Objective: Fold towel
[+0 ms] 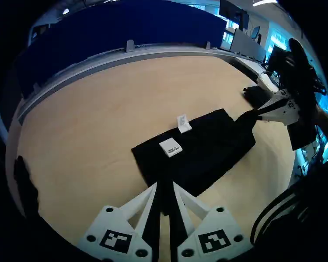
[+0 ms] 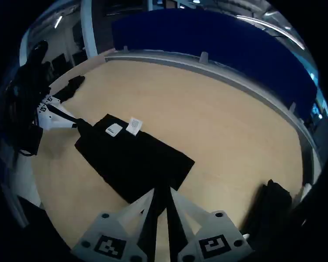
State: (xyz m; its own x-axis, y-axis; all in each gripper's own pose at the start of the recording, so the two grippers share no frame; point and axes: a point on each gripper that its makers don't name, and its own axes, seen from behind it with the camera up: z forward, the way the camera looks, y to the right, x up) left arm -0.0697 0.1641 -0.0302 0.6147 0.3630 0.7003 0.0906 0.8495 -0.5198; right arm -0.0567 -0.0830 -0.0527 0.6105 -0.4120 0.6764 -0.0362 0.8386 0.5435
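The towel [image 1: 207, 153] lies on the table [image 1: 98, 122]; two tags [image 1: 170, 147] sit on the towel; left tool [image 1: 164, 205] and right tool [image 2: 162, 203] meet its opposite ends.

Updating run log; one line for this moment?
left gripper: pinching towel end | right gripper: pinching opposite end | towel: spread on table

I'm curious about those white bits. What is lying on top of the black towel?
A flat white rectangular label and a smaller white tag lie on the black cloth towel. Whatever is under the towel is covered.
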